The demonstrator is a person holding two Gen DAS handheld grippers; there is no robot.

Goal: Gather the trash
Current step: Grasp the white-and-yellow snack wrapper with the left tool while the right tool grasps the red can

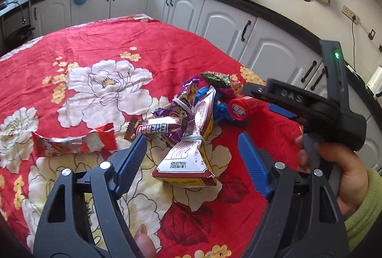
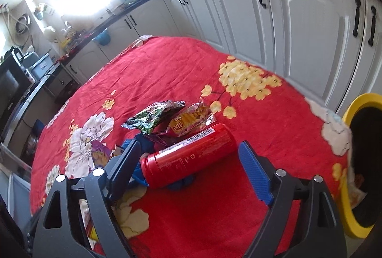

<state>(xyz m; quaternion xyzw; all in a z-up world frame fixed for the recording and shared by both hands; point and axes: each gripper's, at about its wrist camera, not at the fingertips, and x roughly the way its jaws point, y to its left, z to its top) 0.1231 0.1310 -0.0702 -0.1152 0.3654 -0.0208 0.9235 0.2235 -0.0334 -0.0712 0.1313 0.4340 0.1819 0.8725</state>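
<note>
Left gripper point(image 1: 191, 150): jaws apart, straddling a knotted cream-and-maroon wrapper point(image 1: 188, 157) mid-table on the red floral tablecloth point(image 1: 119, 47). Torn red wrapper point(image 1: 74, 142) lies toward the left edge. Right gripper point(image 2: 191, 157): jaws apart around a red bottle point(image 2: 188, 155) on its side; yellow-rimmed bin point(image 2: 358, 162) beyond the right edge

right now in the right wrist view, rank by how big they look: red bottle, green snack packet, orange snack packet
1. red bottle, clearly the largest, though it also lies nearest the camera, between the open fingers of the right claw.
2. green snack packet and orange snack packet look about alike; both are crumpled and partly hidden, so I will not rank them.
</note>
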